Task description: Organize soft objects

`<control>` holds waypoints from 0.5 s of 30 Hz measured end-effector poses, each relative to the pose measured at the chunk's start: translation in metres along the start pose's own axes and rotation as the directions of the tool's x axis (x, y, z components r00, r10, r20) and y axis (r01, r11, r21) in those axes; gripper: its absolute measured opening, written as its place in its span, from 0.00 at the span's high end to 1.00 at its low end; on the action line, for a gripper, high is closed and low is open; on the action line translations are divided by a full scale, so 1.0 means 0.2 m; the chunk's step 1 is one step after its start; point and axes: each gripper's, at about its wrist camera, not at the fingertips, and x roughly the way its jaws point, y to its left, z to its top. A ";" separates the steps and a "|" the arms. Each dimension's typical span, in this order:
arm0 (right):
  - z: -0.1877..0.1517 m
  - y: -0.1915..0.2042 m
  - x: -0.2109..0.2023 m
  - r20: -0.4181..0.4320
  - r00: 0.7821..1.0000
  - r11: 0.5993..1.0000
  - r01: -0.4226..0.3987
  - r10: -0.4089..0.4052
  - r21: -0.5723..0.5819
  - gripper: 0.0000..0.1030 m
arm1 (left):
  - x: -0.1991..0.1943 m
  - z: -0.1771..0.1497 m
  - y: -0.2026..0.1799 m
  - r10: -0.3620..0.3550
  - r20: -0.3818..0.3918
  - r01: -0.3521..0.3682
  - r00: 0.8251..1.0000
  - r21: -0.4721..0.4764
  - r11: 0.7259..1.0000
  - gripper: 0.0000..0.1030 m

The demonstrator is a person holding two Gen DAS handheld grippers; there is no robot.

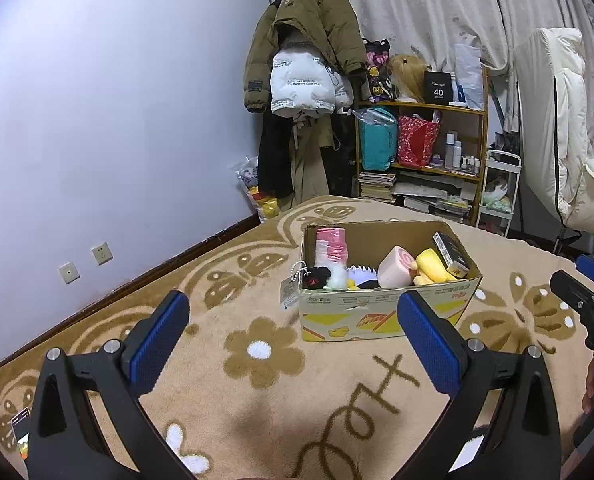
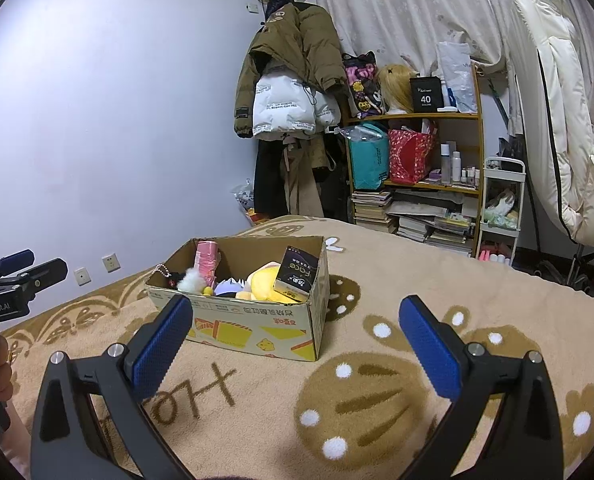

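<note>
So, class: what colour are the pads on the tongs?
Blue, on black arms; the pads show best in the right wrist view.

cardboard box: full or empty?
Partly full. The cardboard box sits open-topped, holding a pink roll, a yellow plush and a dark packet.

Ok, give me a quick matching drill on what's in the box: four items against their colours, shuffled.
Items:
1. plush toy
2. swirl-faced roll
3. tissue pack
4. cardboard box

Colours:
A. black with gold
B. pink
C. tan with yellow print
D. yellow

Pairs: 1-D, 2-B, 3-A, 4-C
</note>
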 end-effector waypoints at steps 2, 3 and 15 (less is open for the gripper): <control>0.00 0.00 0.00 0.000 1.000 1.000 0.001 -0.001 -0.002 0.00 | 0.00 0.00 0.00 -0.002 -0.002 0.002 1.000 0.003 1.000 0.00; 0.00 0.00 0.00 0.000 1.000 1.000 0.002 -0.002 -0.002 0.00 | 0.00 0.00 0.00 -0.003 -0.003 0.003 1.000 0.006 1.000 0.00; 0.00 0.00 0.00 -0.003 1.000 1.000 0.000 0.000 0.001 0.00 | 0.01 0.00 -0.01 -0.008 -0.011 0.008 1.000 0.012 1.000 0.00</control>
